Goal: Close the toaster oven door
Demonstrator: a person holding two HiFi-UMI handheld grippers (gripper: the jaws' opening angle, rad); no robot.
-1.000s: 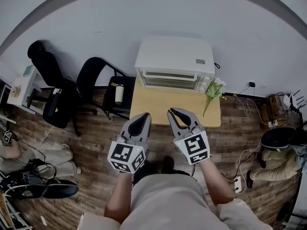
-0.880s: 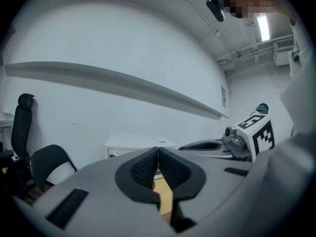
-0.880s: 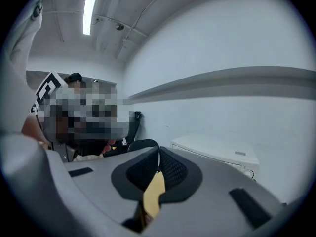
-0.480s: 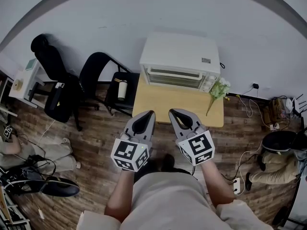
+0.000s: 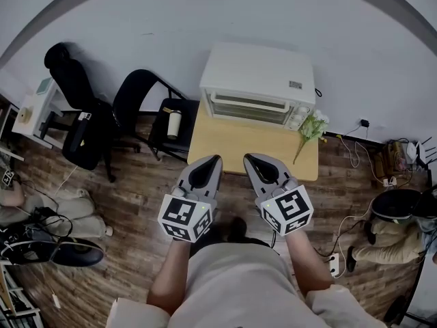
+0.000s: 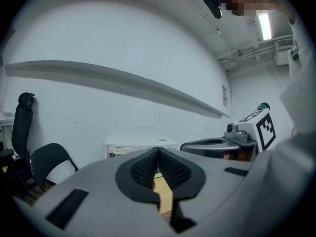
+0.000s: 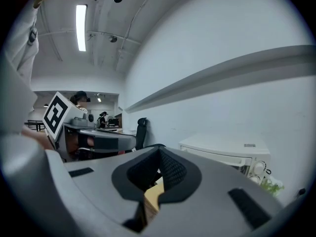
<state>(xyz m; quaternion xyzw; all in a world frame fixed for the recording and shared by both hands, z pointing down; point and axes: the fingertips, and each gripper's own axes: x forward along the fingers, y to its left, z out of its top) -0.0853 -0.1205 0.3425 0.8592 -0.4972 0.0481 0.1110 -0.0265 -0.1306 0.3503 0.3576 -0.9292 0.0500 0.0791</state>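
A white toaster oven [image 5: 258, 80] stands at the back of a small wooden table [image 5: 252, 145], against the wall. Its glass door [image 5: 248, 108] looks upright against the front, with the handle along the top. Both grippers hover side by side over the floor, short of the table's near edge. The left gripper [image 5: 214, 158] is shut with nothing in it, and so is the right gripper [image 5: 248, 157]. The left gripper view has the pads [image 6: 148, 167] meeting, with the oven [image 6: 133, 143] beyond them. The right gripper view shows the oven [image 7: 227, 152] ahead and to the right.
A flower sprig [image 5: 308, 127] lies at the table's right end by the oven's knobs. Left of the table a black chair [image 5: 147, 104] carries a bottle [image 5: 174, 123], and an office chair [image 5: 72, 91] stands further left. Cables and a power strip [image 5: 338, 262] lie on the floor at right.
The head view has shifted a little, so the oven sits slightly further right in frame. The right gripper's marker cube has drifted a bit to the right. Neither gripper has neared the table.
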